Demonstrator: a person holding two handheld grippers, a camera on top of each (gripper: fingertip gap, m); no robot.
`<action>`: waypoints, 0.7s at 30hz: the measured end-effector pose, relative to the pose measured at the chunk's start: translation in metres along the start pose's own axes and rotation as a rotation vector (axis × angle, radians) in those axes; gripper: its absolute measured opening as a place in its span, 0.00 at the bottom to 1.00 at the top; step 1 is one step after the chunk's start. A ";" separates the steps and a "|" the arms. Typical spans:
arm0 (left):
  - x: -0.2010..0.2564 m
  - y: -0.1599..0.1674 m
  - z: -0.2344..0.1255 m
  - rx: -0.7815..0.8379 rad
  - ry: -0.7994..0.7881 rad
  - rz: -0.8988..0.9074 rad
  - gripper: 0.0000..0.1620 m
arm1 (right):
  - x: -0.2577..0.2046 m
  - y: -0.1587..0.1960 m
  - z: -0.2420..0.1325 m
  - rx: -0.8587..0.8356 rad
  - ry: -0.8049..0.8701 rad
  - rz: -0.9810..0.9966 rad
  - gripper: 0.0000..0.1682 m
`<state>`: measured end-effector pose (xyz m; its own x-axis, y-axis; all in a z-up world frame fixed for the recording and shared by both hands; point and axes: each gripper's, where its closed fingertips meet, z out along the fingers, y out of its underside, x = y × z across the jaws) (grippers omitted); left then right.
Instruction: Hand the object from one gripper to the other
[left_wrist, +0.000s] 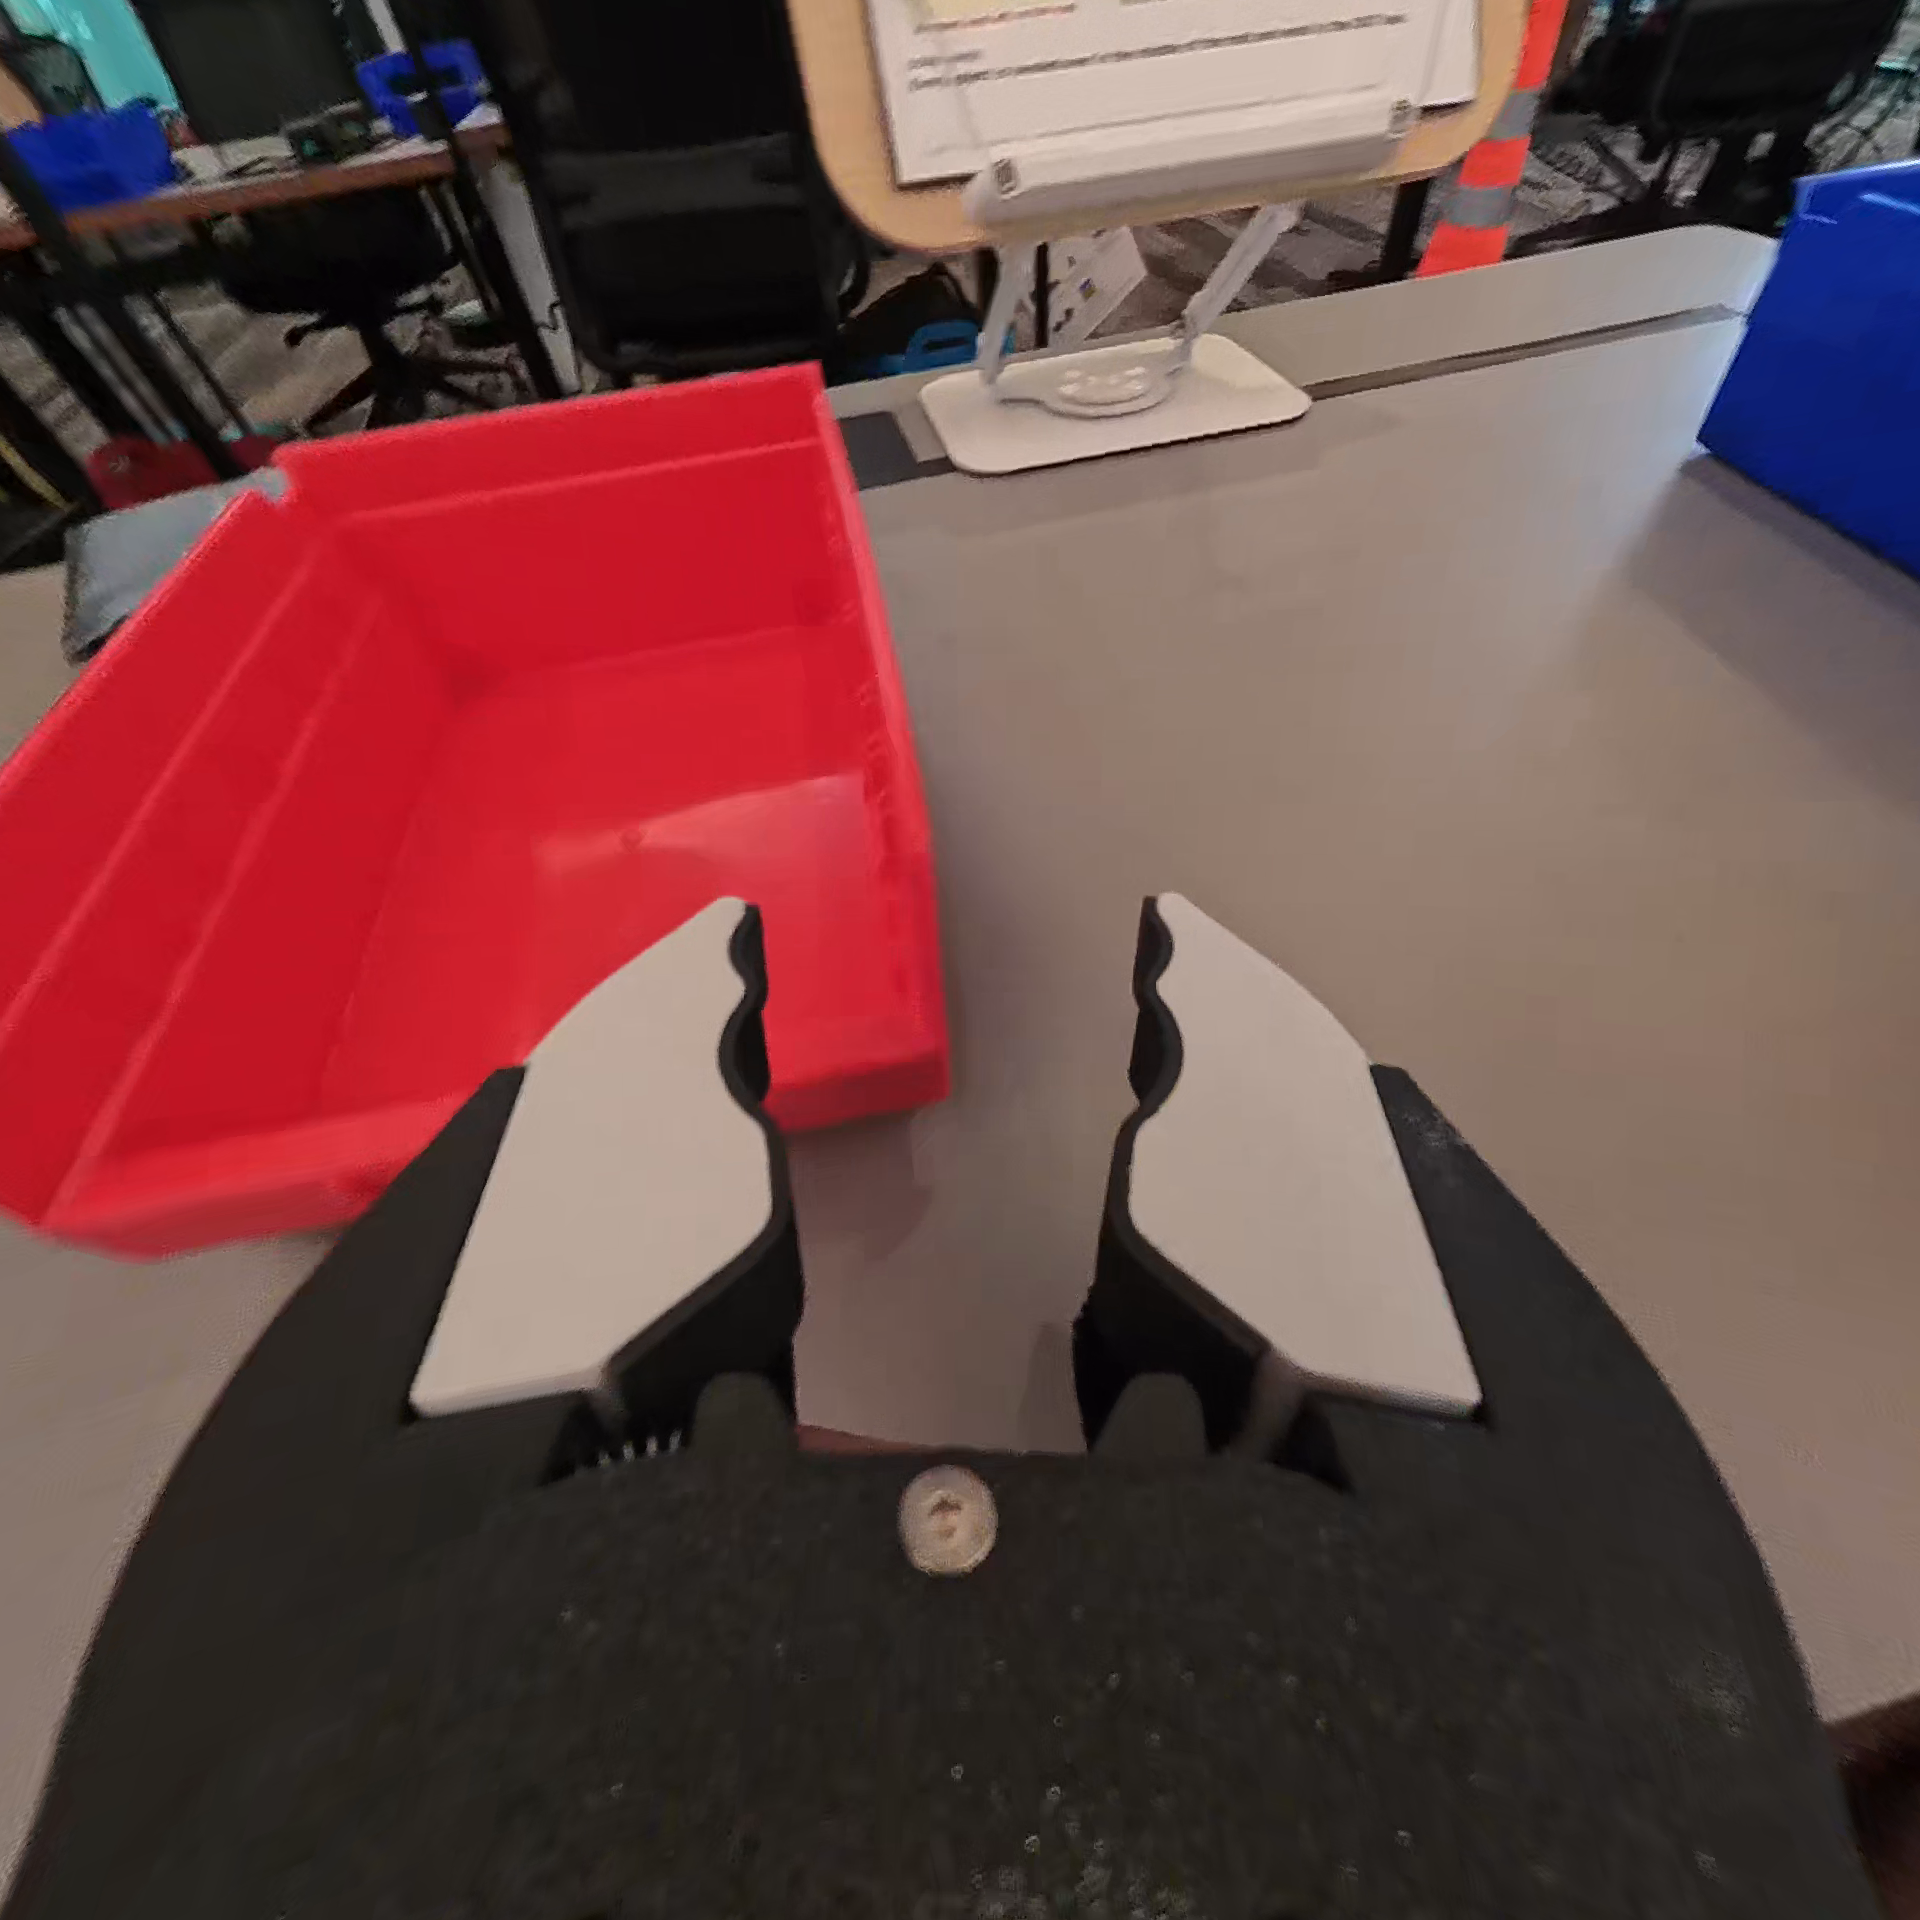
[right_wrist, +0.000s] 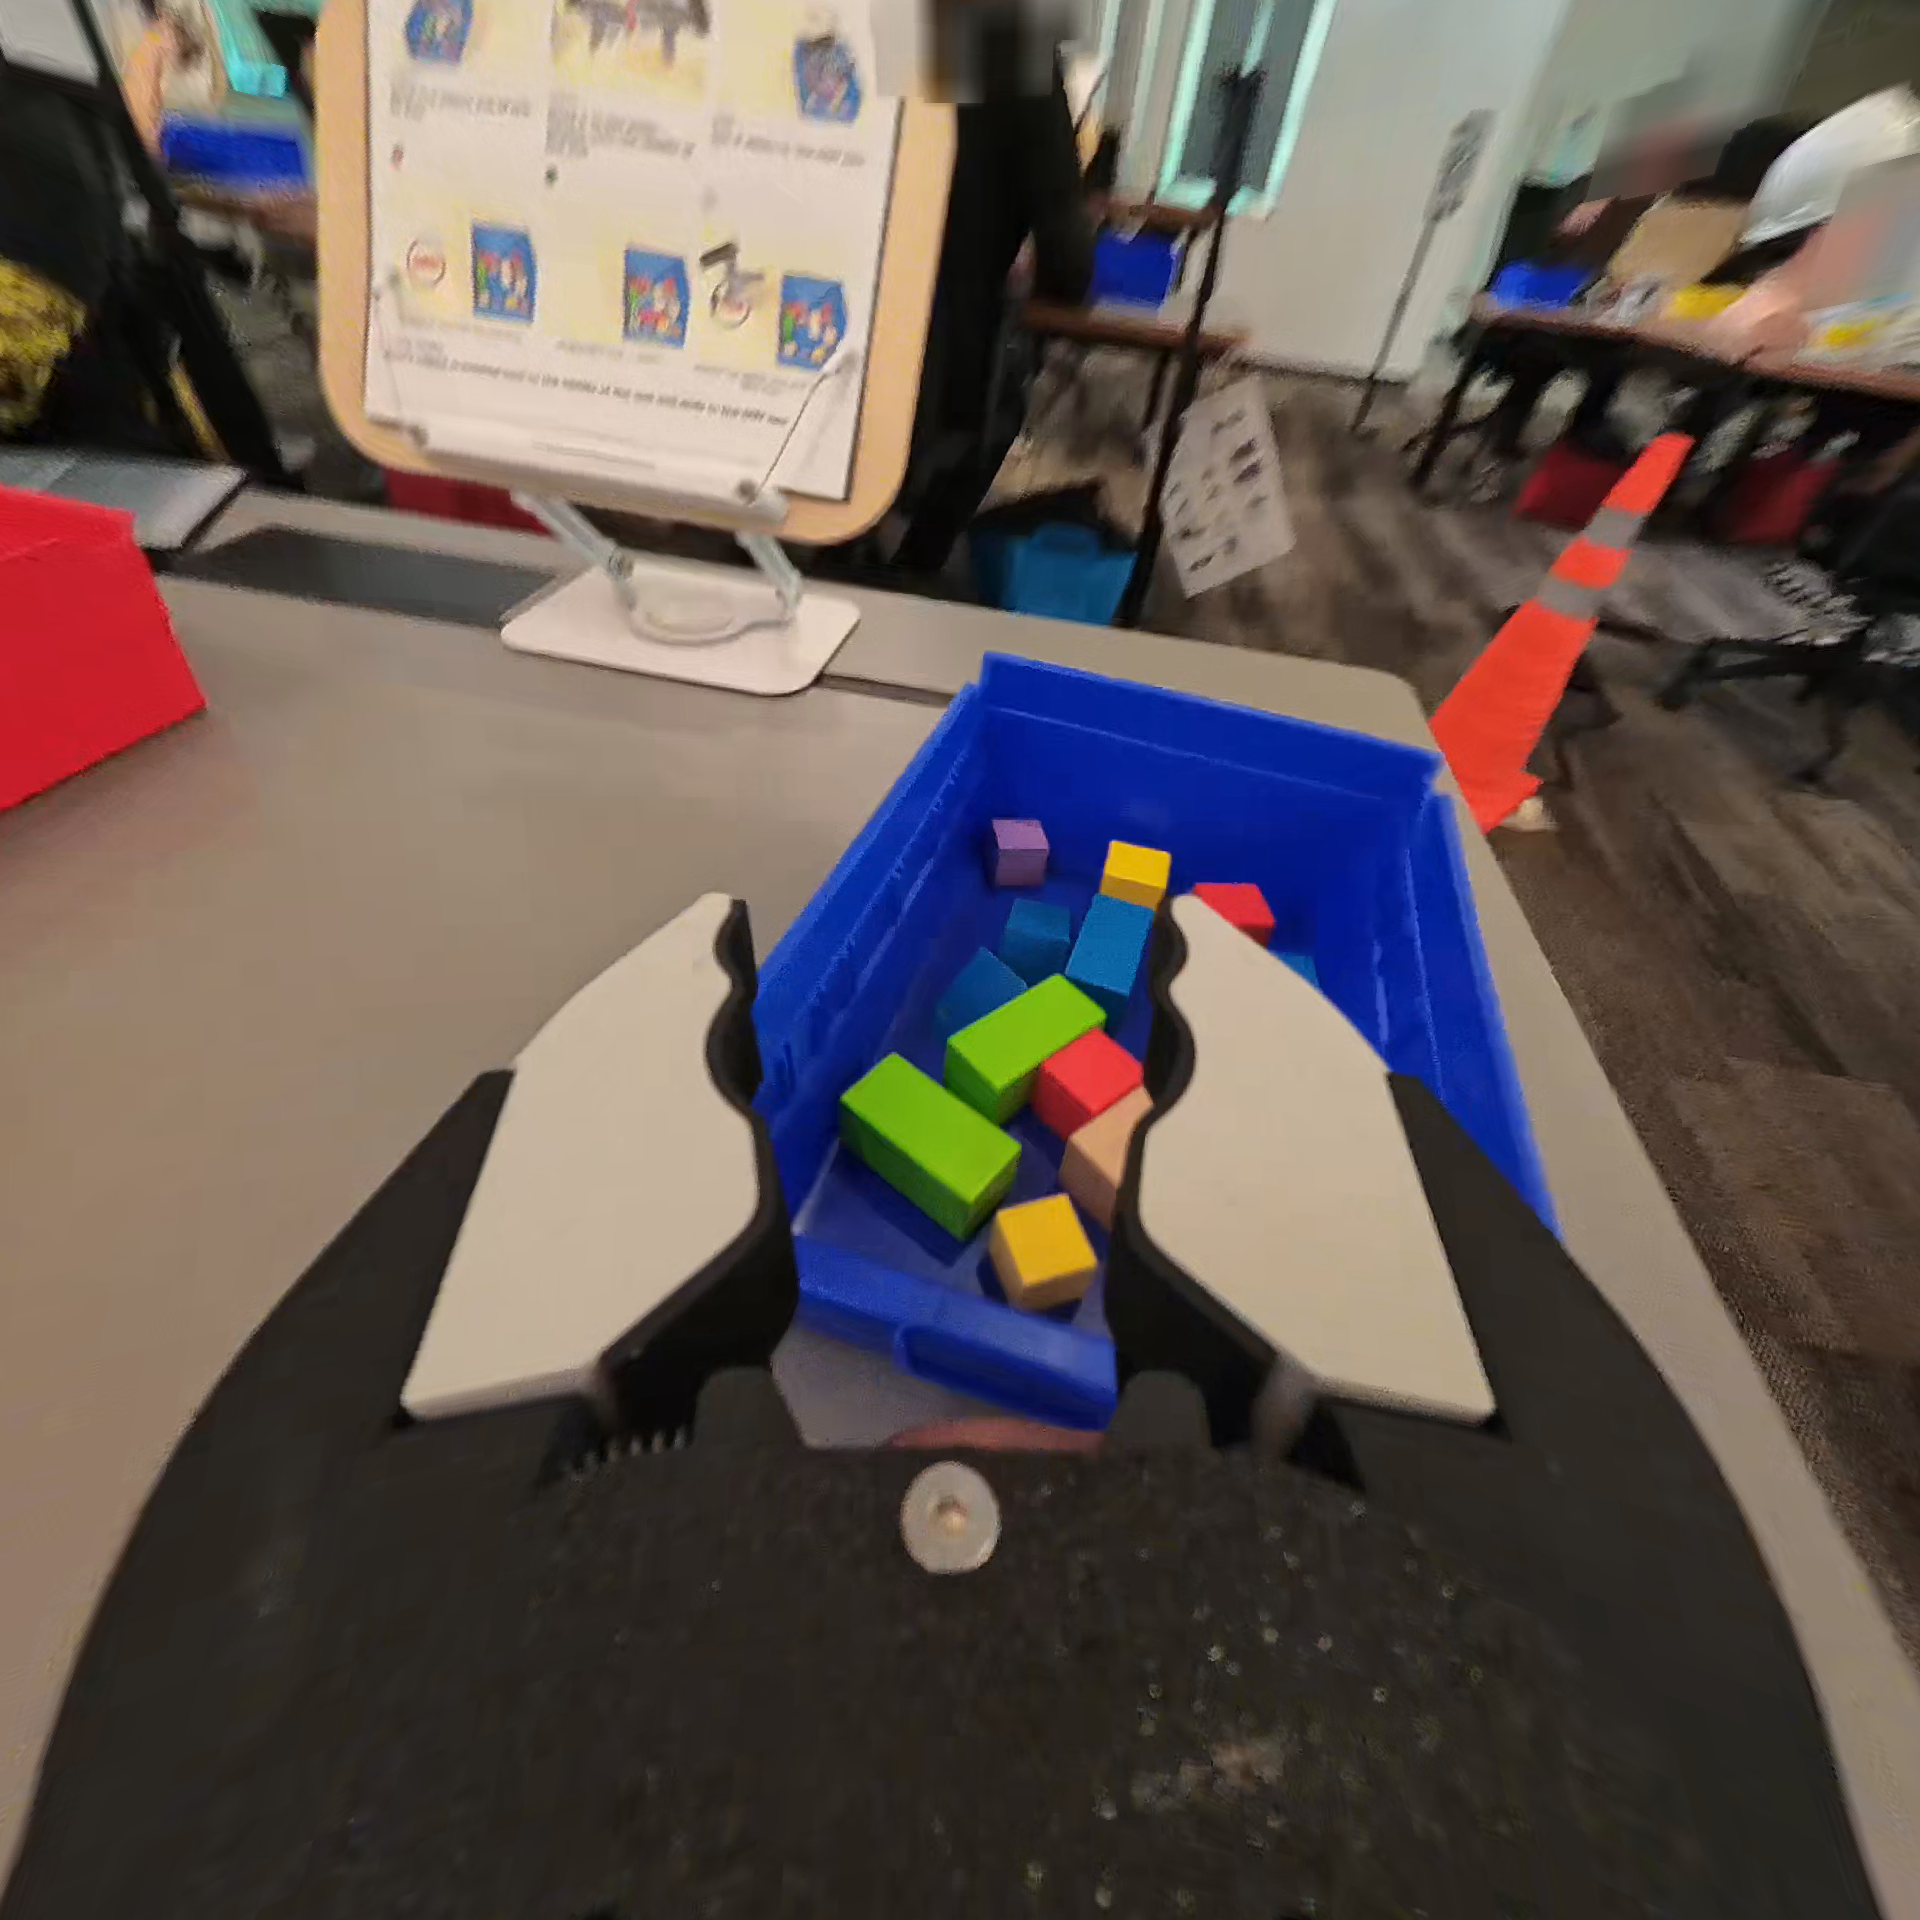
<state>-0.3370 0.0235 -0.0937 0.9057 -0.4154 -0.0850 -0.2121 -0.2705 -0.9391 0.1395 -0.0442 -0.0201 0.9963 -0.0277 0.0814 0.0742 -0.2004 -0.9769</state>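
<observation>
My left gripper (left_wrist: 951, 914) is open and empty, above the grey table at the near right corner of an empty red bin (left_wrist: 312, 831). My right gripper (right_wrist: 951, 914) is open and empty, above the near end of a blue bin (right_wrist: 1392, 831). The blue bin holds several coloured blocks: two green bars (right_wrist: 925, 1138), red cubes (right_wrist: 1086, 1075), yellow cubes (right_wrist: 1039, 1247), blue blocks (right_wrist: 1107, 951), a purple cube (right_wrist: 1018, 850) and a tan block (right_wrist: 1101, 1158). The right finger hides part of the tan block and some blocks behind it.
A white stand (left_wrist: 1112, 400) at the table's far edge holds a board with instruction sheets (right_wrist: 623, 260). The blue bin also shows at the right edge of the left wrist view (left_wrist: 1839, 395); the red bin shows at the left of the right wrist view (right_wrist: 73, 644). An orange cone (right_wrist: 1538, 644) stands on the floor.
</observation>
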 end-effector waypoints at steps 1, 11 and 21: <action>-0.008 0.006 -0.006 -0.002 -0.024 -0.011 0.42 | -0.002 0.016 -0.005 0.035 0.033 -0.006 0.43; -0.045 0.034 -0.034 -0.025 -0.164 -0.031 0.38 | -0.031 0.077 -0.019 -0.042 0.043 -0.005 0.39; -0.038 0.046 -0.028 -0.063 -0.086 -0.085 0.39 | -0.011 0.093 -0.012 -0.078 0.051 0.068 0.33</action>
<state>-0.3916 0.0031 -0.1242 0.9489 -0.3135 -0.0366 -0.1534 -0.3569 -0.9215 0.1348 -0.0747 -0.1095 0.9953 -0.0929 0.0277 0.0015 -0.2715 -0.9624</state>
